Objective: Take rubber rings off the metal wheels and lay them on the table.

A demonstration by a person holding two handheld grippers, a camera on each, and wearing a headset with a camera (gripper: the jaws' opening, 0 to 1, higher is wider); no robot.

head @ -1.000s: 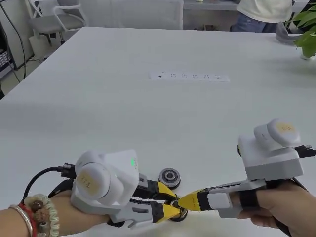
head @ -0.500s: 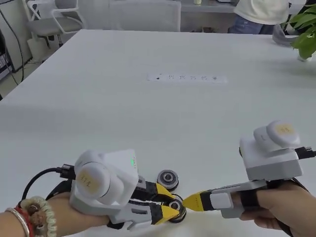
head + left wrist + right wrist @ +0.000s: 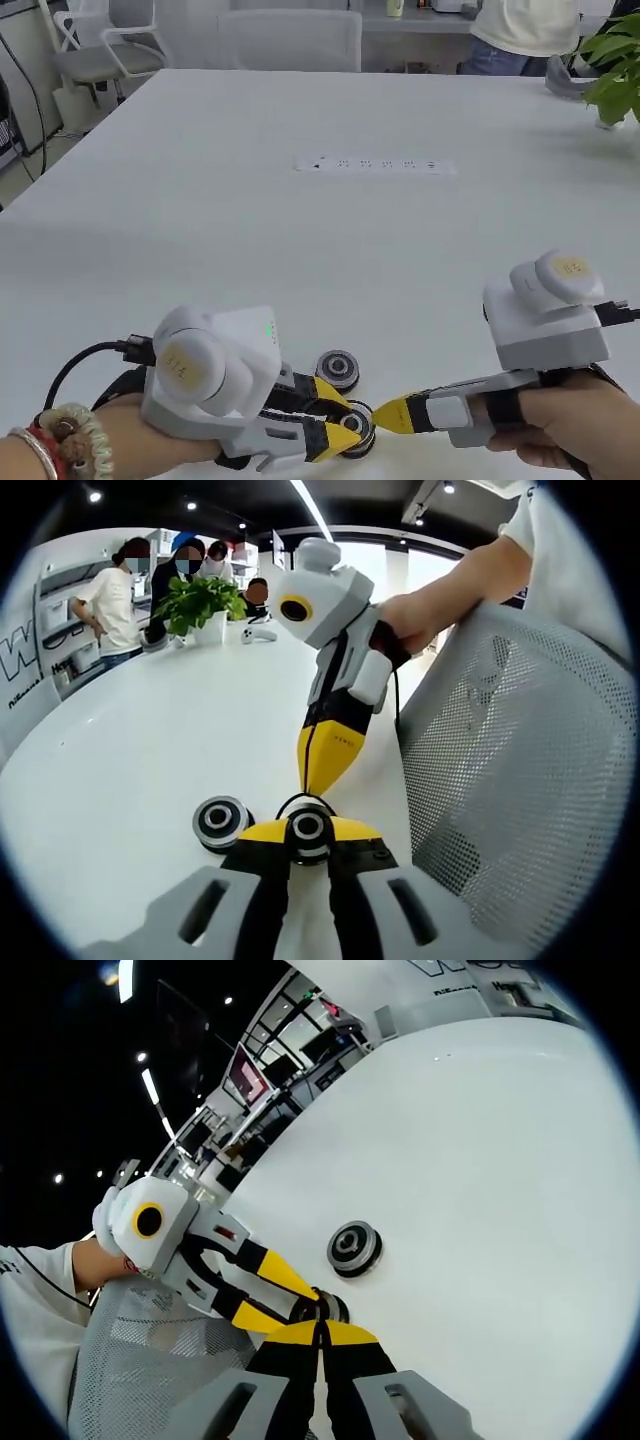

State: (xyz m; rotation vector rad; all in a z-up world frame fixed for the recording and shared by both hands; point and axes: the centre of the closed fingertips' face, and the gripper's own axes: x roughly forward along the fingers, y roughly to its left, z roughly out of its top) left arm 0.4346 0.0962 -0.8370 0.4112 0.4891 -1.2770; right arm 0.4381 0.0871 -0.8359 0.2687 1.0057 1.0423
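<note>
At the near edge of the white table (image 3: 300, 240), the left gripper (image 3: 345, 422) clamps a metal wheel (image 3: 307, 829) between its yellow jaws. The right gripper (image 3: 380, 414), jaws pressed together, pinches its thin rubber ring (image 3: 298, 798). A second wheel (image 3: 338, 367) lies just beside them.

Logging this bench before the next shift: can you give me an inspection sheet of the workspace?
Surface: white table, mostly bare.
Job's things: loose wheel lying on the table; held wheel between the left gripper's jaws; thin rubber ring looped at its top.
Clutter: power strip.
Grippers: left gripper shut on the held wheel; right gripper shut, seemingly pinching the rubber ring.
Cables: black cable behind the left gripper.
Surroundings: chairs, potted plant, people standing.
</note>
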